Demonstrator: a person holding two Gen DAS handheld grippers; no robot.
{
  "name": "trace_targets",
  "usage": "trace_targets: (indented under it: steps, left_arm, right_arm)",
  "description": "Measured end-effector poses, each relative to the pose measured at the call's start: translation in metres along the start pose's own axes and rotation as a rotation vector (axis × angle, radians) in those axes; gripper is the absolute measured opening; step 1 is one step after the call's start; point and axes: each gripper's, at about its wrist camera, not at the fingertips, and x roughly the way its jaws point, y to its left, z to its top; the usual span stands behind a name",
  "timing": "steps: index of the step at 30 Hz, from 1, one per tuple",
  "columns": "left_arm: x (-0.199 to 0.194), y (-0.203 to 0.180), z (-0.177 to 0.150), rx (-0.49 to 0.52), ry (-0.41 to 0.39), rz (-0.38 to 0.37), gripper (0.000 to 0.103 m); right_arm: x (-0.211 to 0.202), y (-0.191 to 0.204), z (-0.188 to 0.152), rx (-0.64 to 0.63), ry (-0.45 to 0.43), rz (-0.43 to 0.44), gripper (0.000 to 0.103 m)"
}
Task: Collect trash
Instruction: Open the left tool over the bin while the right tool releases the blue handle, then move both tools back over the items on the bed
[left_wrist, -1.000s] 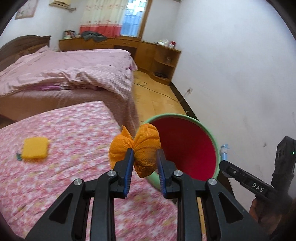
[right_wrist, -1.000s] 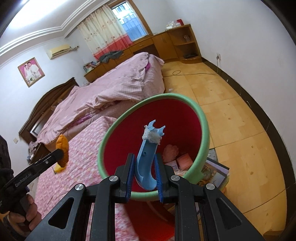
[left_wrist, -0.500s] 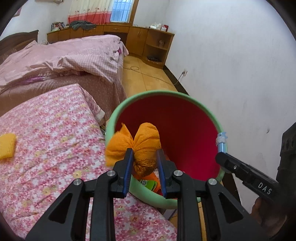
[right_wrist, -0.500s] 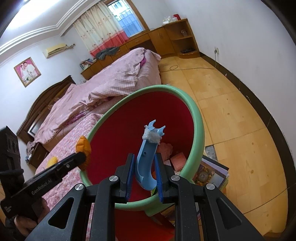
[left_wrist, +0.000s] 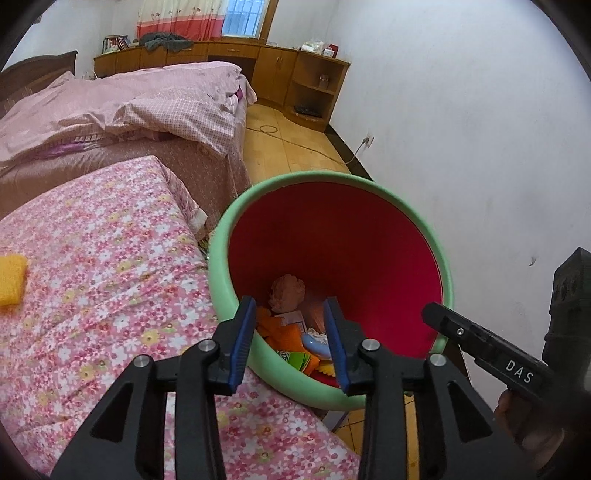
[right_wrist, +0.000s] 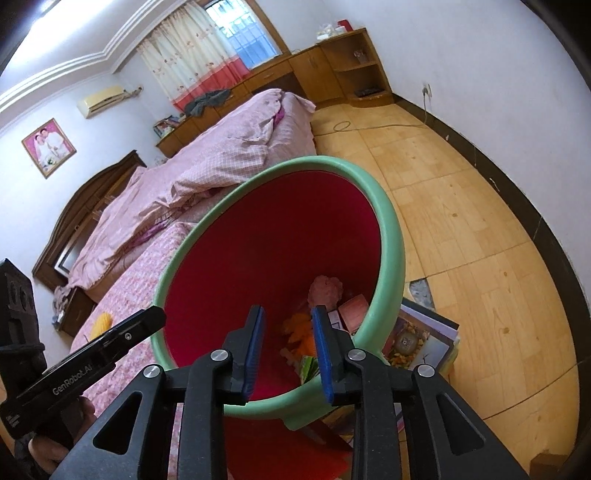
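A red bin with a green rim (left_wrist: 258, 192) (right_wrist: 391, 236) stands beside the flowered mattress (left_wrist: 92, 258). My left gripper (left_wrist: 290, 314) hangs over its near edge; its jaws are opening and nothing is between them. The orange cloth (left_wrist: 275, 332) lies inside the bin with a blue plastic piece (left_wrist: 314, 341) and other scraps. My right gripper (right_wrist: 288, 325) is also over the bin, jaws opening and empty. Orange trash (right_wrist: 299, 330) lies below it. A yellow sponge (left_wrist: 11, 278) (right_wrist: 101, 323) remains on the mattress.
A large bed with a pink quilt (left_wrist: 122, 107) lies behind. Wooden cabinets (left_wrist: 303, 81) line the far wall. Books (right_wrist: 424, 339) sit on the wooden floor (right_wrist: 461, 221) by the bin. A white wall (left_wrist: 480, 147) is close on the right.
Both grippers have let go: the orange cloth and the blue plastic piece dropped into the bin. The left gripper moved right and down from over the mattress to over the bin.
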Motion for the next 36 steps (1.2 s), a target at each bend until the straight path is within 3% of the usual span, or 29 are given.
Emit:
trace_targets:
  steps: [4,11,21,36]
  left_arm:
    - [-0.011,0.008,0.001,-0.018,-0.013,0.019,0.042]
    - [-0.036,0.029,0.001,-0.052,-0.042,0.059,0.042]
    - [-0.074,0.08,0.0,-0.114,-0.089,0.154,0.042]
    - [-0.124,0.191,-0.009,-0.229,-0.138,0.323,0.042]
  right_arm:
    - [-0.003,0.006,0.003,-0.008,-0.004,0.015,0.031]
    - [-0.011,0.022,0.0,0.004,-0.007,0.025,0.05]
    - [-0.013,0.059,-0.005,-0.046,0.008,0.062,0.053]
    - [0.015,0.137,-0.006,-0.128,0.061,0.109,0.06]
